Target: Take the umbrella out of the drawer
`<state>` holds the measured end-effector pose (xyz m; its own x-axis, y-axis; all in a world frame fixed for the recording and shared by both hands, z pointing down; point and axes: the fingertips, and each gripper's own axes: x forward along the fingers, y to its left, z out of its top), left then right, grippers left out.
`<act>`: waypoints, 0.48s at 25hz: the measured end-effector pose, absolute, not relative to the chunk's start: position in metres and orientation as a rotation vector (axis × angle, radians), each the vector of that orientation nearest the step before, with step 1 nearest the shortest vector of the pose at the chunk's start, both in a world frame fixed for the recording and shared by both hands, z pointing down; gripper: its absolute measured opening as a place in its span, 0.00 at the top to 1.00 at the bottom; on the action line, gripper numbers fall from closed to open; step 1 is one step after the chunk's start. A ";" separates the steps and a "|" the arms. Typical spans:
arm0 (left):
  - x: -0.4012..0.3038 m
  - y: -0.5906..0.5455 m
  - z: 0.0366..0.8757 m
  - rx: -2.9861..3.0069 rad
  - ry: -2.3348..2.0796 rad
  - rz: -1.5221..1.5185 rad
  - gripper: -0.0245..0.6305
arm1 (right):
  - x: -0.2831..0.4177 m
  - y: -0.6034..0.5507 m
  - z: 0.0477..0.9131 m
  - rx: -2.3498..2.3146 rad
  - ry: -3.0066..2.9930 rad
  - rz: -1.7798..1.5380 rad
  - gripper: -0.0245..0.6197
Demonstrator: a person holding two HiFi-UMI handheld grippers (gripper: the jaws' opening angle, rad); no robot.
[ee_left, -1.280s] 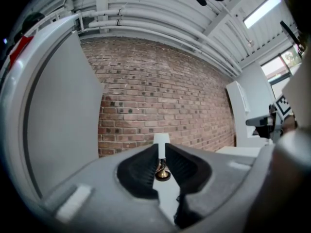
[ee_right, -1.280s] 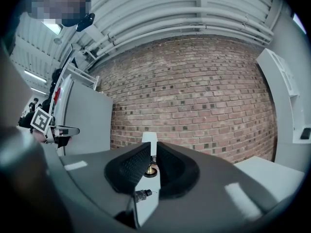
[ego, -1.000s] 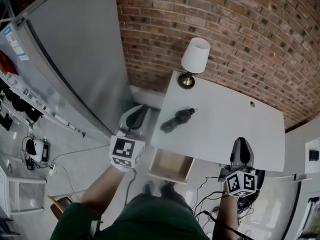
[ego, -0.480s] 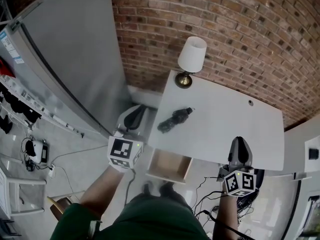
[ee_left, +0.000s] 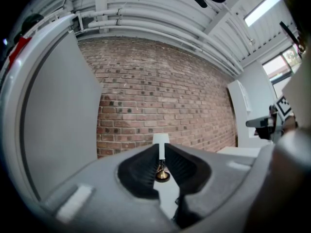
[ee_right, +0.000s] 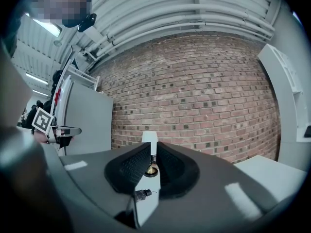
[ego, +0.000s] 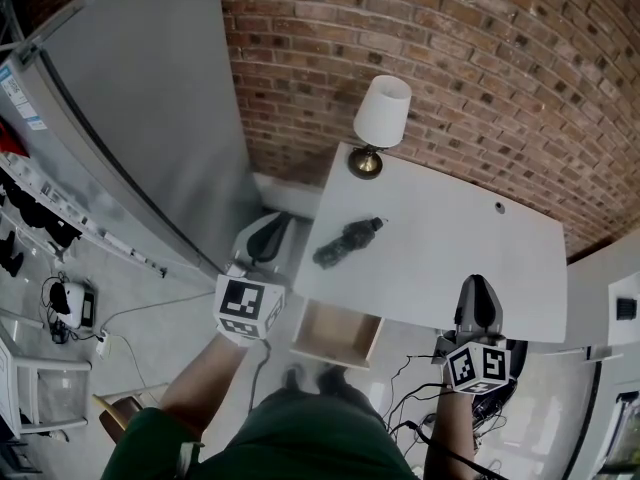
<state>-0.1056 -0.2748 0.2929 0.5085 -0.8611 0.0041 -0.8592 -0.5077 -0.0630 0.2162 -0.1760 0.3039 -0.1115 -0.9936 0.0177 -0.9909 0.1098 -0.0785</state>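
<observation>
A black folded umbrella (ego: 345, 243) lies on top of the white table (ego: 470, 258), near its left edge. Below the table's front, the wooden drawer (ego: 338, 333) stands pulled out, and its inside looks bare. My left gripper (ego: 268, 240) hangs beside the table's left edge, level with the umbrella, shut and holding nothing. At the table's front right edge my right gripper (ego: 478, 293) is shut and holding nothing too. The left gripper view shows my left gripper (ee_left: 161, 159). In the right gripper view my right gripper (ee_right: 153, 164) points at the lamp (ee_right: 149, 142), with the umbrella's end (ee_right: 143, 194) low between its jaws.
A white-shaded lamp (ego: 382, 118) with a brass base stands at the table's far left corner against the brick wall (ego: 480, 78). A tall grey cabinet (ego: 130, 118) rises at the left. Cables (ego: 415, 388) lie on the floor under the table's front.
</observation>
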 end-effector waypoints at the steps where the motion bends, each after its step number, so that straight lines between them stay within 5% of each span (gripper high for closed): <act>1: -0.105 -0.275 0.293 -2.682 1.532 -0.054 0.92 | 0.216 -0.176 0.305 -2.067 2.310 -0.115 0.91; 12: -0.103 -0.279 0.298 -2.683 1.536 -0.069 0.92 | 0.217 -0.180 0.307 -2.067 2.315 -0.125 0.91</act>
<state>-0.1032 -0.2786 0.2980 0.5057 -0.8626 0.0141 -0.8604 -0.5055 -0.0646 0.2170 -0.1804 0.3075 -0.1141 -0.9931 0.0272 -0.9902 0.1115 -0.0836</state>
